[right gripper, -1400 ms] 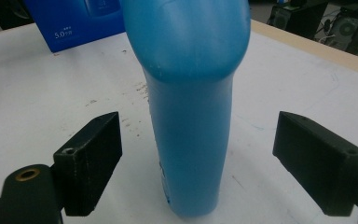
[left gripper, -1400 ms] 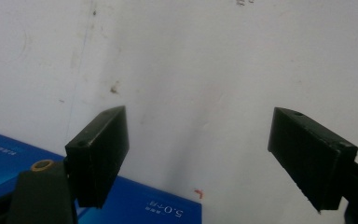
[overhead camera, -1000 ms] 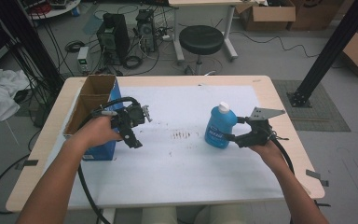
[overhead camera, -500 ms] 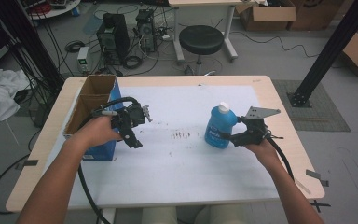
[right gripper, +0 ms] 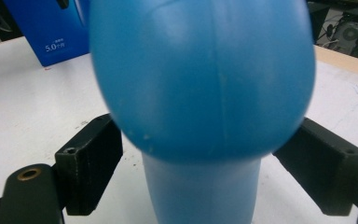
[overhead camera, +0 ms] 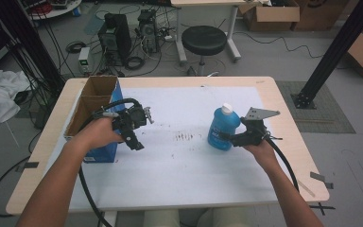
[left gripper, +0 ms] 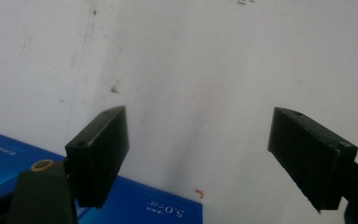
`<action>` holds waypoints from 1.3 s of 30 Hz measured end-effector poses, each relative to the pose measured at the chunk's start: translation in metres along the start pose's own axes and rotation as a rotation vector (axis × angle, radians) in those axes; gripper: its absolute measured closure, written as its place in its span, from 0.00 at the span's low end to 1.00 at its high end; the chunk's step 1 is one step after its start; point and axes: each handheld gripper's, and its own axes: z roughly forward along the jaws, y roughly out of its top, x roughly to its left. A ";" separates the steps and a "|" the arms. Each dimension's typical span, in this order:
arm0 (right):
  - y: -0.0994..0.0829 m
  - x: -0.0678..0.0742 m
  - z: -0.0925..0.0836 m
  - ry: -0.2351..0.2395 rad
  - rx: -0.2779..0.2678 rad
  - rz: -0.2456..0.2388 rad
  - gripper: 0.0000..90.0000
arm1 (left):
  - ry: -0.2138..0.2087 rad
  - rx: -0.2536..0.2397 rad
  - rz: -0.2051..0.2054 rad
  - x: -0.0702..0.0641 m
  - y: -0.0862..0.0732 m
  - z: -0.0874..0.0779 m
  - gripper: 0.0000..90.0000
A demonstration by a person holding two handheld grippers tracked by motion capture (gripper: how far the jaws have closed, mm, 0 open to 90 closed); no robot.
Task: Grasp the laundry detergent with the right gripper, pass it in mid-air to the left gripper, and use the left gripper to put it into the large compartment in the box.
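Bottle first: a blue plastic bottle with a white cap (overhead camera: 223, 126) stands upright on the white sheet (overhead camera: 179, 165) that covers the wooden table (overhead camera: 288, 127). It is on the right half of the sheet. The right gripper (overhead camera: 234, 138) reaches it from the right side. In the right gripper view, the blue bottle (right gripper: 205, 84) sits between the two black jaws. One jaw is on each side of the bottle's narrow lower part, very close to it. I cannot tell if the jaws press on it or are just beside it.

The left gripper (overhead camera: 134, 141) is well apart from the bottle, on the left half of the table. A hand (overhead camera: 99, 132) holds it just above the sheet. Its jaws point down and are spread wide with nothing between them. In the left gripper view, the bare white sheet (left gripper: 205, 70) is under the jaws.

A tall blue cardboard box with an open top (overhead camera: 97, 97) stands at the left edge of the sheet, just beside the left hand.
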 end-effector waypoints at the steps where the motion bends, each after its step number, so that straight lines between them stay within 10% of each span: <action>1: 0.000 0.000 0.000 0.000 0.000 0.000 0.18 | 0.000 0.000 0.000 0.000 0.000 0.000 0.23; 39: 0.000 0.000 0.003 0.014 -0.022 -0.012 0.32 | 0.000 -0.001 -0.001 0.000 -0.002 0.000 0.23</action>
